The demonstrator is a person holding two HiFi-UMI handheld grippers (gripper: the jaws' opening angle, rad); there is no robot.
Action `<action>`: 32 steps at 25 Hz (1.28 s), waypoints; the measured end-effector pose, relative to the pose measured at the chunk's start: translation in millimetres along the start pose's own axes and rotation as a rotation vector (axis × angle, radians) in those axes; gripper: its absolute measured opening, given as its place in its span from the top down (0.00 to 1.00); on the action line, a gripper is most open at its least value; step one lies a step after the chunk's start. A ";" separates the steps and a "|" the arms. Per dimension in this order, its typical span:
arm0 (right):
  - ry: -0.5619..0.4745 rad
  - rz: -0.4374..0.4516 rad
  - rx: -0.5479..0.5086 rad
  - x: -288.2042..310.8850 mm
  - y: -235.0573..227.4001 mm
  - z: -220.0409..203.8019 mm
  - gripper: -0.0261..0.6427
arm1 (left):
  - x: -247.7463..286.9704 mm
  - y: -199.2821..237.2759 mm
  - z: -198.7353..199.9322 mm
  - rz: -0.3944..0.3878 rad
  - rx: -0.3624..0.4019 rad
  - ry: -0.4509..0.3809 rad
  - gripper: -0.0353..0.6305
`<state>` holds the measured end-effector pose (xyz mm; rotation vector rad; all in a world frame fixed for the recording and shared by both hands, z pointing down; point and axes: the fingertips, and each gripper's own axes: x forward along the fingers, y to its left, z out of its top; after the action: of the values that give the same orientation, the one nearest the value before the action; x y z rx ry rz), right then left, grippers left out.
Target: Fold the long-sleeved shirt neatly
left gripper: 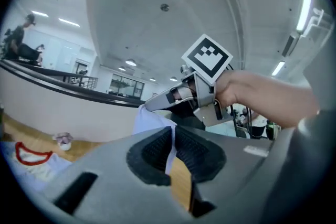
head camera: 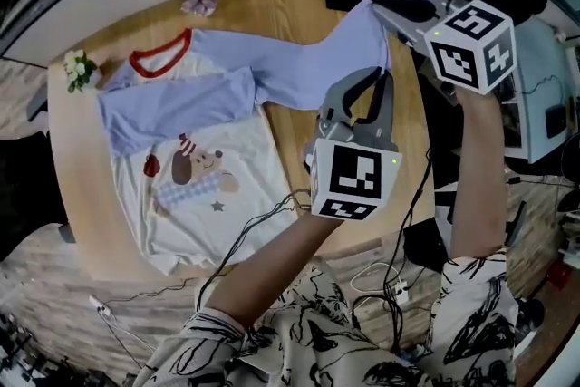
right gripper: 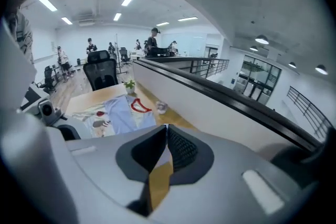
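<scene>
The long-sleeved shirt (head camera: 208, 186) lies on the wooden surface (head camera: 82, 195), its white front with the cartoon dog facing up and its red collar (head camera: 159, 59) towards the far left; one pale blue sleeve is folded across the chest (head camera: 172, 109); the other sleeve (head camera: 308, 59) stretches off to the right and rises clear of the surface, held up in the air by both grippers.

The right gripper (head camera: 373, 6) is clamped on the far end of this raised sleeve; its own view shows the jaws drawn together with a thin edge of cloth pinched between the pads. The left gripper (head camera: 381, 77) grips the lower edge of the same sleeve just below and nearer the person; its view shows the jaws closed on a narrow strip of pale fabric, with the right gripper just beyond it.

A small pot of flowers (head camera: 80, 68) stands at the far left corner of the surface; a small pinkish object (head camera: 199, 2) sits near the far edge; dark cables (head camera: 272, 222) trail over the near edge beside the shirt's hem.
</scene>
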<state>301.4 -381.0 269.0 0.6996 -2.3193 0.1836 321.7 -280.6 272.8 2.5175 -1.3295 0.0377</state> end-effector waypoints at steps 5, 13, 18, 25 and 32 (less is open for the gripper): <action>-0.060 0.147 -0.077 66.3 82.8 88.3 0.93 | -78.4 86.1 33.8 0.149 -0.060 -0.090 0.91; -0.074 0.323 -0.164 162.2 216.3 177.1 0.93 | -214.2 222.4 25.6 0.384 -0.114 -0.094 0.91; -0.033 0.391 -0.210 221.6 280.9 197.3 0.93 | -269.7 286.3 -1.9 0.463 -0.142 -0.063 0.91; 0.041 0.457 -0.214 312.0 346.2 195.1 0.93 | -320.3 359.6 -64.0 0.543 -0.226 -0.024 0.91; 0.138 0.495 -0.241 405.3 398.9 159.5 0.93 | -346.2 418.0 -139.4 0.607 -0.376 0.110 0.90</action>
<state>-252.2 -270.1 442.6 -0.0148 -2.2898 0.1639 -200.4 -186.4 453.5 1.7181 -1.8048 0.0473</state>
